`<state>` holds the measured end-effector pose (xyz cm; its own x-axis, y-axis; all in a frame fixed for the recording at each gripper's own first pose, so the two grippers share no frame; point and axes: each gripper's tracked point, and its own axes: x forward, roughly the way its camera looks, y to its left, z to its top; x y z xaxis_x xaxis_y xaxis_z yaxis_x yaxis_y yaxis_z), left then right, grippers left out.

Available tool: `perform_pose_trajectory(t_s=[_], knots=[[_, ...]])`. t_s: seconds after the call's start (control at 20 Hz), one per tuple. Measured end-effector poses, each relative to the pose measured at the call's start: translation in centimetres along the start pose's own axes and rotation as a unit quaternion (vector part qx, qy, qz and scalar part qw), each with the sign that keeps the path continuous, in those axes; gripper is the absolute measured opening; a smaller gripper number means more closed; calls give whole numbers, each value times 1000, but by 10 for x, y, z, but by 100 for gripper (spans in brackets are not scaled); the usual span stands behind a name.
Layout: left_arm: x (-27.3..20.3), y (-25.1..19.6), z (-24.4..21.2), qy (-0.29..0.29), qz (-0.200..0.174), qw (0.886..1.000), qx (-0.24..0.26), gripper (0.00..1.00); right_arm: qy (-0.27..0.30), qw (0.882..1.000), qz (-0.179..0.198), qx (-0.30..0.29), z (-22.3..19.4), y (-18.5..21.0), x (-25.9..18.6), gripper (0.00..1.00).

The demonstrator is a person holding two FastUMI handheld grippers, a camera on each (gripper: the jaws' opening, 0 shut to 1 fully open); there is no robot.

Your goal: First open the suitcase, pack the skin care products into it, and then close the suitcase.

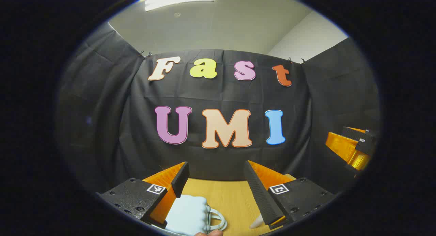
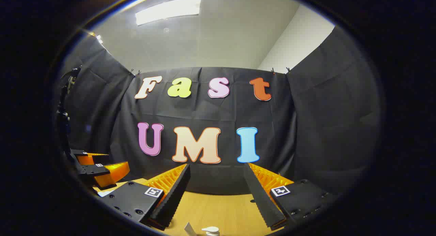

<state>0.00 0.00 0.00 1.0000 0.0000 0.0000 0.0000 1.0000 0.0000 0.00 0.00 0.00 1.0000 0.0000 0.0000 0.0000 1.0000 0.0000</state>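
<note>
Suitcase [image 1: 189, 215] lies shut on the wooden table [image 1: 231, 198], low between the fingers of the left gripper [image 1: 218, 181].

Pale blue and bumpy, the suitcase has its handle [image 1: 216, 220] on the side toward the middle of the table, and it sits close to one orange and black finger without being pinched. The left gripper is spread wide and holds nothing. A small white thing [image 1: 256, 222] rests on the table beside its other finger. In the right gripper view, the right gripper [image 2: 218, 181] is spread wide too, with nothing in it. A white cap [image 2: 210, 230] and a small white piece [image 2: 188, 228] sit on the table below it. The left gripper shows far off at the side there, and the right gripper shows far off in the left gripper view.
</note>
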Motion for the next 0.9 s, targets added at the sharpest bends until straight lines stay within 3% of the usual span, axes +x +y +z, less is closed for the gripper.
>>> perform_pose_trajectory(t_s=[0.4,0.65,0.8,0.9], knots=[[9,-8,-25,28,29,999,27,95,28,999,40,24,-24,-16,15,99],[19,6,-29,31,35,999,11,95,30,999,2,33,-34,-23,31,99],[29,9,-35,33,15,999,18,95,15,999,-4,35,-28,-9,37,99],[34,4,-62,66,-2,998,17,94,18,1000,-3,22,-33,-3,39,98]])
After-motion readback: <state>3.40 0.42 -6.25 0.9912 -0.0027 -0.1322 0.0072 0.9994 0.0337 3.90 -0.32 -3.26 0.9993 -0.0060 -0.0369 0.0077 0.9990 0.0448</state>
